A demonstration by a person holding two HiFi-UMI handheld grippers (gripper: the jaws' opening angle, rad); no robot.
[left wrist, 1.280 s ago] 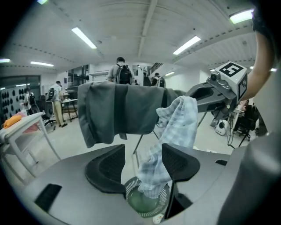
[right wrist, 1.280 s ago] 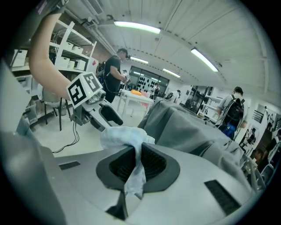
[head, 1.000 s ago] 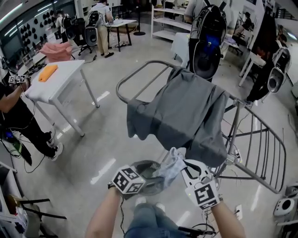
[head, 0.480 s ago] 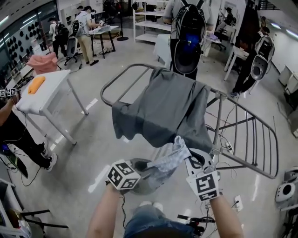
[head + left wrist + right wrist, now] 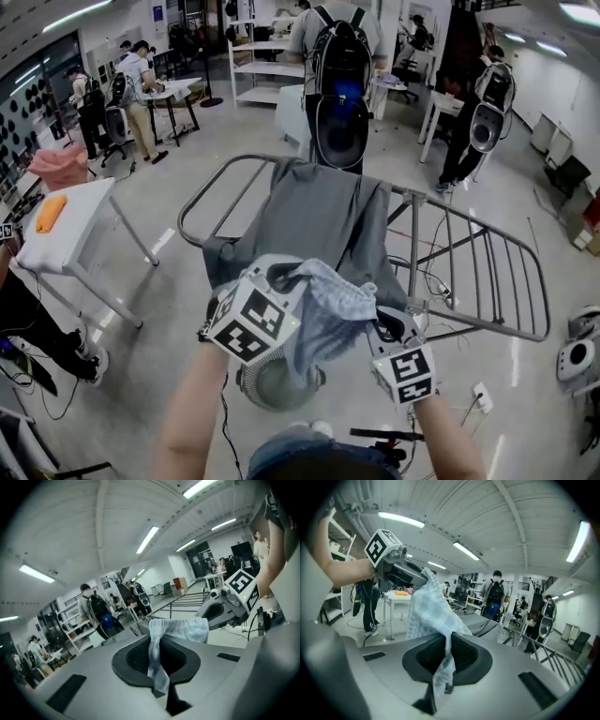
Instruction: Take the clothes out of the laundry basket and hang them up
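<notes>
Over glossy grey workshop floor (image 5: pixel 169 267), beside a grey metal drying rack (image 5: pixel 412 244), left gripper (image 5: pixel 158 667), jaws just closed, and right gripper (image 5: pixel 443 660) both pinch one pale-blue checked cloth (image 5: pixel 330 298).

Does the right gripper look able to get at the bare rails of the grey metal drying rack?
Probably yes: the bare rails lie open beyond the right gripper, nothing between, though it is shut on the pale blue checked cloth.
</notes>
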